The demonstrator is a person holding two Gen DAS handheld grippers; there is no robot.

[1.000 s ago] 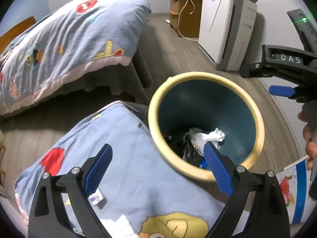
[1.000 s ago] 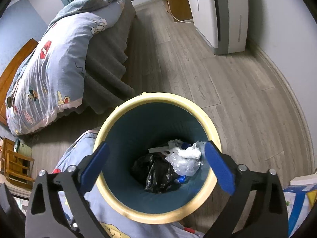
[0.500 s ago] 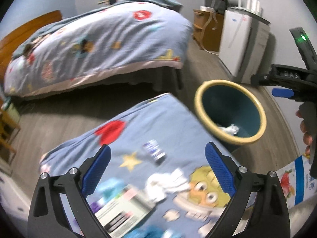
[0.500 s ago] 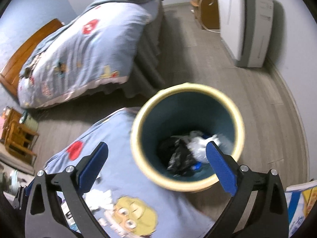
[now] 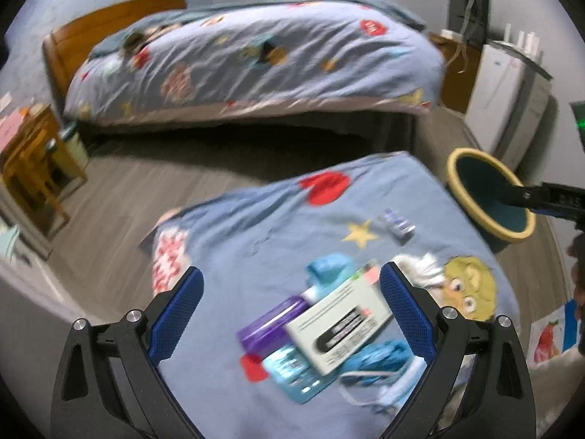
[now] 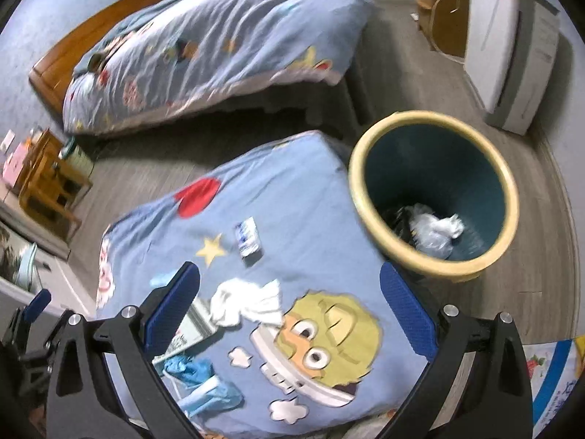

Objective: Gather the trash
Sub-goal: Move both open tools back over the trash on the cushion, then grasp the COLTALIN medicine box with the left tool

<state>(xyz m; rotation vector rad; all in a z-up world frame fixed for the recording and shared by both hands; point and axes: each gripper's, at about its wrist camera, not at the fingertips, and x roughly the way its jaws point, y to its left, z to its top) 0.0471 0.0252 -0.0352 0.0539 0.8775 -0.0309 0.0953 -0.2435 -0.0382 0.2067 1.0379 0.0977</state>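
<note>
A teal bin with a yellow rim (image 6: 435, 197) stands on the floor beside a blue cartoon cloth (image 6: 292, 219); crumpled white and black bags (image 6: 431, 232) lie inside it. It also shows in the left wrist view (image 5: 490, 201). On the cloth lie a white box (image 5: 340, 325), a purple packet (image 5: 274, 323), blue wrappers (image 5: 380, 356), a white tissue (image 6: 252, 301) and a small blue-white packet (image 6: 248, 239). My left gripper (image 5: 290, 314) is open and empty above the box. My right gripper (image 6: 289, 309) is open and empty above the tissue.
A bed with a blue patterned duvet (image 5: 256, 58) stands behind the cloth. A white appliance (image 6: 512, 47) stands by the right wall. A wooden stand (image 5: 33, 168) is at the left. A printed paper (image 6: 552, 376) lies at the lower right.
Both grippers have swung left, away from over the bin and back over the cloth. The trash on the cloth has come into view. Both stay open and empty.
</note>
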